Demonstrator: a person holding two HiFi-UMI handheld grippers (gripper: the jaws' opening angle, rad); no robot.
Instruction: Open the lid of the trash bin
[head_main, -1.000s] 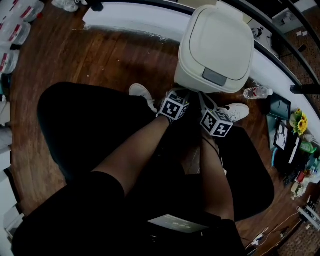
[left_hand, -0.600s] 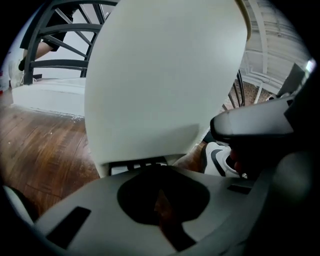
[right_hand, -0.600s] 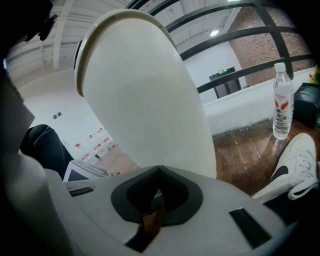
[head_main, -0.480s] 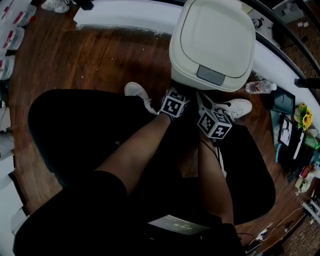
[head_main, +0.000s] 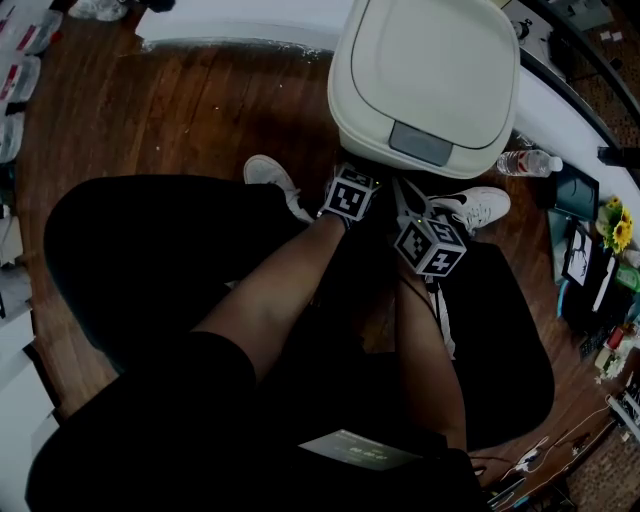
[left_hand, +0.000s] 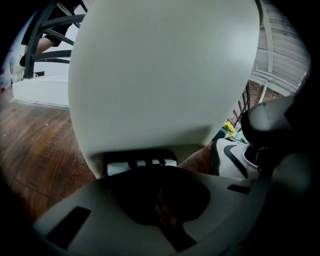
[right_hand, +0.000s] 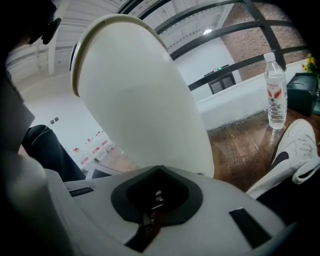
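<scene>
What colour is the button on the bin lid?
Grey button, on a cream lid; best in the head view.

trash bin (head_main: 345, 110): cream plastic, rounded-square, upright on wood floor (head_main: 200, 110) | lid (head_main: 435, 60): shut, lying flat | grey push latch (head_main: 421, 143): at lid's near edge | position: just beside water bottle (head_main: 528, 162)
</scene>
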